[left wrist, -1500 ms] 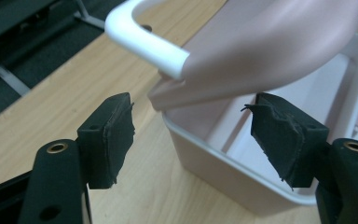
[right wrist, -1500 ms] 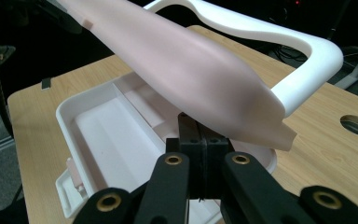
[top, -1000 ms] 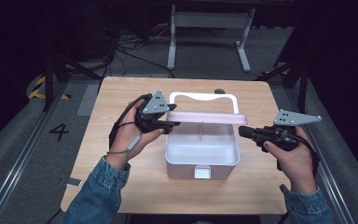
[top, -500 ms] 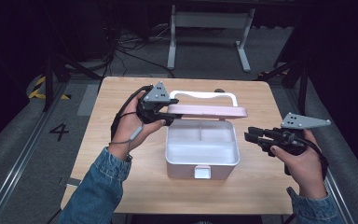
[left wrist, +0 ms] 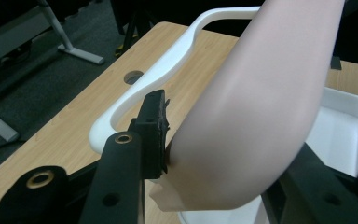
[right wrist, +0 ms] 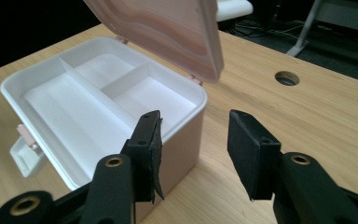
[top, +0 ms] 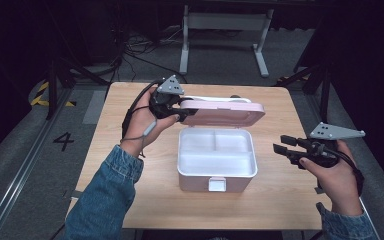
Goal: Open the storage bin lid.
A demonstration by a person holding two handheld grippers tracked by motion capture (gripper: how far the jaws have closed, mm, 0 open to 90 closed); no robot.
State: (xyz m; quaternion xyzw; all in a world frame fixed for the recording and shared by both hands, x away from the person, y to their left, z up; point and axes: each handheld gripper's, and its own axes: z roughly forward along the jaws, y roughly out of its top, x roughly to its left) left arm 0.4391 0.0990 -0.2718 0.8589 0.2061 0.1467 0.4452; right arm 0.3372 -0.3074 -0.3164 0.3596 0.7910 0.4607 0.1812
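The pink lid (top: 225, 114) of the white storage box (top: 216, 160) now stands lifted on its rear hinge, above the centre of the high view, where a second ago it lay lower over the box. The left tongs (top: 186, 116) grip the lid's left corner; their jaws have just been closing, and the left gripper view shows a pad (left wrist: 154, 130) pressed against the pink plastic, with the white carry handle (left wrist: 144, 86) behind it. The right tongs (top: 282, 144), at the right of the high view, have let go and drawn back off the box; their jaws have just been opening and stand apart with nothing between them. The box sits mid-counter (top: 130, 165), its divided compartments bare and its front latch (top: 217, 184) undone. Opening looks nearly finished: the lid probably needs only tipping back past upright.
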